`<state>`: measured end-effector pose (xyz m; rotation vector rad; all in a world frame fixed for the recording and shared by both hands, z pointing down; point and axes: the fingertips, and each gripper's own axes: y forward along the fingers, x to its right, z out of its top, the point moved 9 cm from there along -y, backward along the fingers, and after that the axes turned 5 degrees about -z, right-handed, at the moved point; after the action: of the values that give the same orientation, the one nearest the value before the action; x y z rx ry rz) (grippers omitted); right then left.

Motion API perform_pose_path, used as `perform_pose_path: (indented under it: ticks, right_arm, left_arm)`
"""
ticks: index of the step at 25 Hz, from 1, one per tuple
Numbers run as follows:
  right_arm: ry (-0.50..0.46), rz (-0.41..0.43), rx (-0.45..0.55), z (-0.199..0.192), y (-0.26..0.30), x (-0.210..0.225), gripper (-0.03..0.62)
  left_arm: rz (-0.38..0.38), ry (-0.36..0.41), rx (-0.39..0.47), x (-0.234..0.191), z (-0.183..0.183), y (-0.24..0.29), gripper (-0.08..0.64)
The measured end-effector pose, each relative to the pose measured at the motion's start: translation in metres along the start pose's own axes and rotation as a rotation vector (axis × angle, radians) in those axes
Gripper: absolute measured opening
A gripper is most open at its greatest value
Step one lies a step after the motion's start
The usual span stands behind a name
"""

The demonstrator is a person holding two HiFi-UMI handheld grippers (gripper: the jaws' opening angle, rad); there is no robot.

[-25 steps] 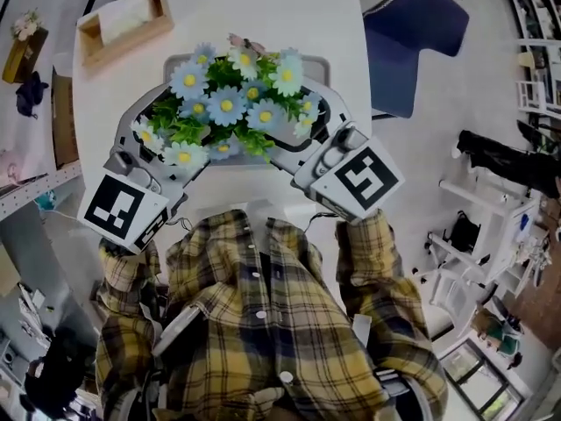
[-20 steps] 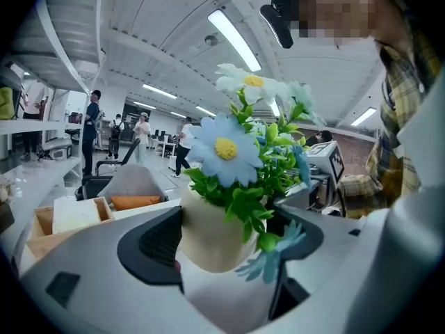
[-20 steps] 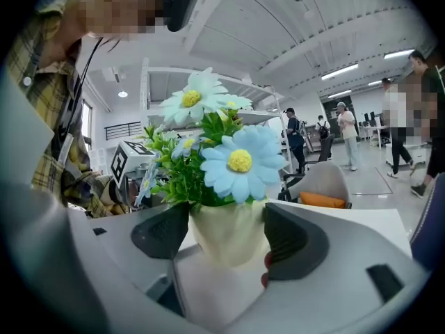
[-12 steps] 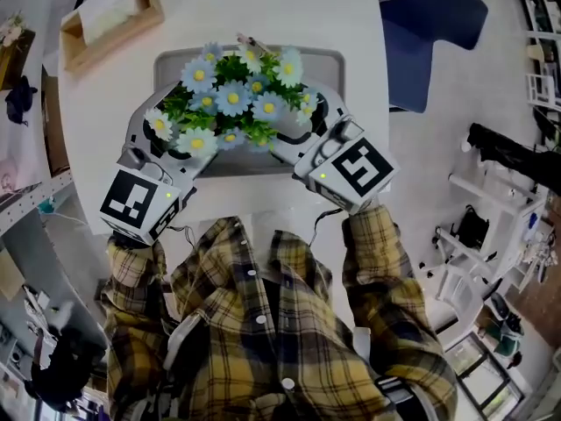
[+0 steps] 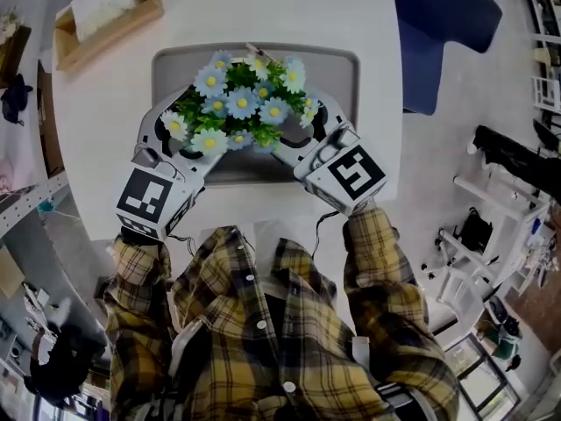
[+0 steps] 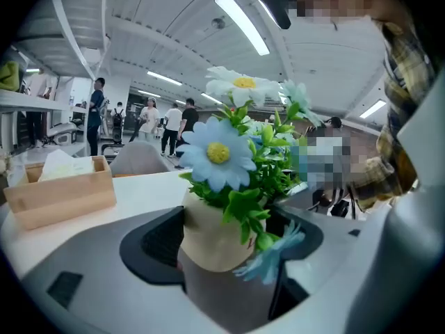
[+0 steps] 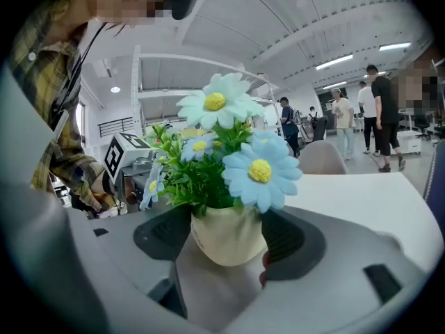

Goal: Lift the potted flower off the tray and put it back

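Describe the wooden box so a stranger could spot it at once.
On the white table, look to the far left corner, past the grey tray and the potted flower. The wooden box sits there: pale wood, open-topped, with white paper inside, unlike the grey tray and blue flowers.

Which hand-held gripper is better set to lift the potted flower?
Right, probably. The right hand-held gripper has the potted flower centred between its pads, both apparently against it, and its jaws have just been closing. In the left hand-held gripper, leaves hide one pad's contact.
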<state>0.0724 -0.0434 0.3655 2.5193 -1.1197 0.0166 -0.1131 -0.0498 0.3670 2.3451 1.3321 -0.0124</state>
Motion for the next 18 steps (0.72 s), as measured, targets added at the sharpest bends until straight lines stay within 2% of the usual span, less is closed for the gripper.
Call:
perform_pose_path:
  ticks: [8,14,18]
  right_arm:
    - [0.017,-0.019,-0.006,-0.010,0.003,-0.002,0.309]
    - [-0.019,-0.022,-0.003,-0.011,0.003,0.003,0.308]
    - [-0.047,-0.031,-0.015,-0.013,0.003,0.003,0.308]
  left_arm:
    - [0.010,-0.008,0.010,-0.002,-0.011,0.002,0.365]
    - [0.010,-0.033,0.030,-0.003,-0.016,0.008,0.365]
    - [0.017,-0.019,0.020,-0.002,-0.018,0.011,0.365]
